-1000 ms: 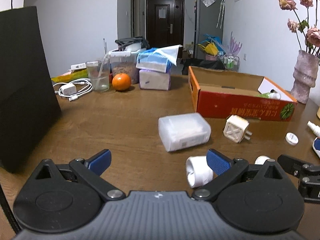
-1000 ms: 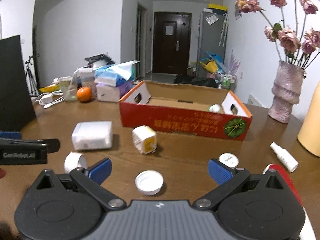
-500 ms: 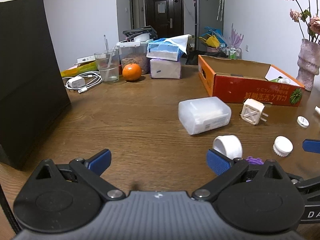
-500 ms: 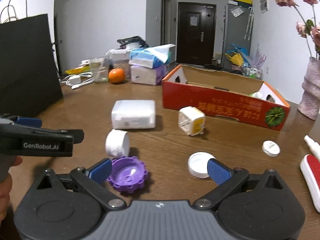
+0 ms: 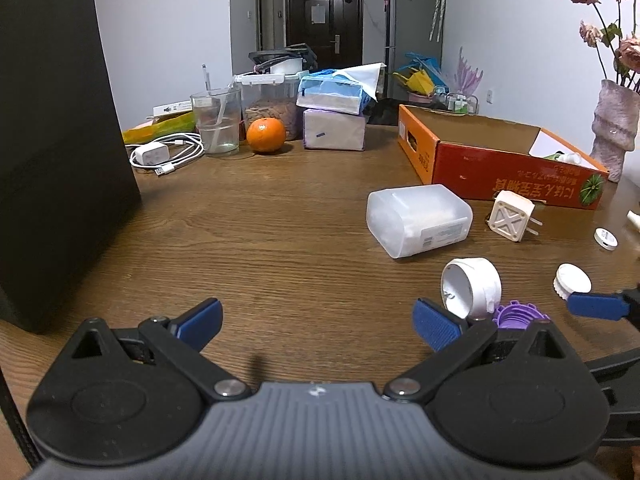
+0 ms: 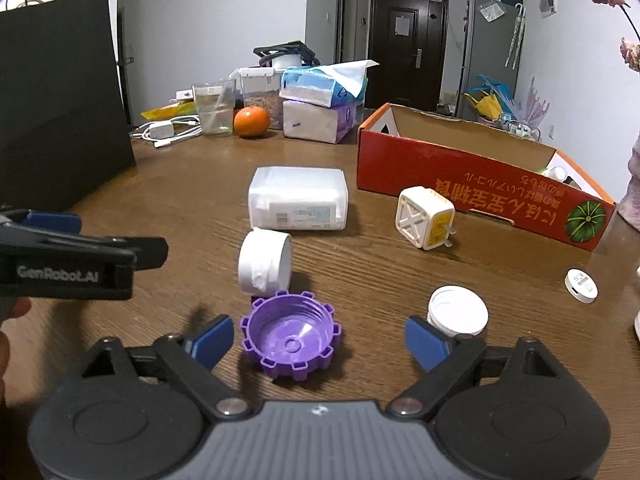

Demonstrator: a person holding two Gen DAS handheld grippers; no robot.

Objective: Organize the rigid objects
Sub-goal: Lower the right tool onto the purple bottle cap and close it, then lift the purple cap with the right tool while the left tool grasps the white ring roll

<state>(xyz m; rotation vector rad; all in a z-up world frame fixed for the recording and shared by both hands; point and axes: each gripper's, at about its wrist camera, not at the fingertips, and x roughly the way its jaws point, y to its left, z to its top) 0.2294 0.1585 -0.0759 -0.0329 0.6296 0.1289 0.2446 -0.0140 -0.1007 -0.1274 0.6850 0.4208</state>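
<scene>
- Black, and wide apart with nothing between them, the left gripper (image 5: 316, 320) jaws hang over bare wooden table (image 5: 260, 240) in the left wrist view, well to the left of the small items; it grips nothing.
- Purple plastic now sits between the blue pads of the right gripper (image 6: 320, 342): the purple cap (image 6: 291, 343), open side up, was not in that view a second ago and lay off to the left half a second ago.
- That shift suggests the cap is the piece chosen for sorting; the jaws are closing, but gaps show on both sides, so neither pad presses it yet.
- Just beyond the cap a white roll (image 6: 265, 261) lies on its side, touching or nearly touching its far rim.
- To the right, a white lid (image 6: 458, 311) rests just outside the right pad and could get nudged.
- Farther right stands the orange cardboard box (image 6: 472, 184), probably the destination.
</scene>
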